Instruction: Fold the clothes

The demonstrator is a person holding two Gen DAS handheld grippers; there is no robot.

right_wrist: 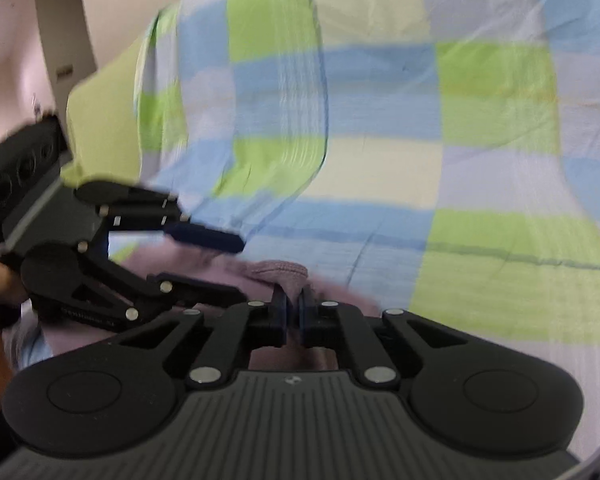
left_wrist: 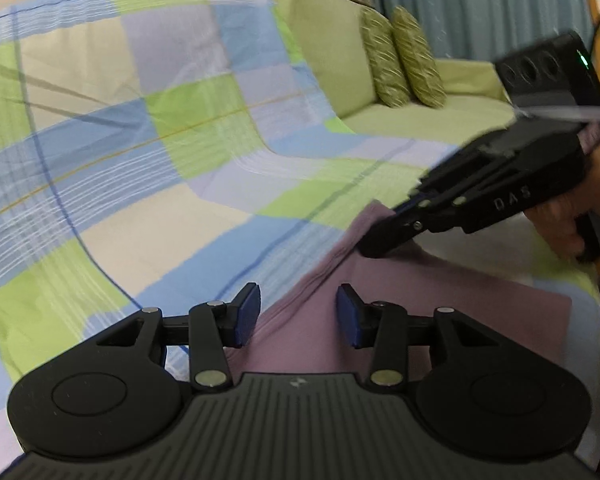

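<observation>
Lay at 5 o'clock of the left wrist view: mauve garment [left_wrist: 440, 300], flat on the checked sheet [left_wrist: 140, 140] over the green sofa [left_wrist: 420, 116]. Left gripper [left_wrist: 298, 312] spread wide above the cloth's near edge, nothing between blue pads [left_wrist: 246, 314]. Right gripper [right_wrist: 294, 308] pinched tight on a raised fold of the garment at 12 o'clock of its own tips. Two patterned cushions [left_wrist: 402, 56] at 1 o'clock.

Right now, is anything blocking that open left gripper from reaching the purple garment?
Nothing visible does. The left gripper hangs open directly over the purple garment, with no object between; the right gripper already pinches its edge.
</observation>
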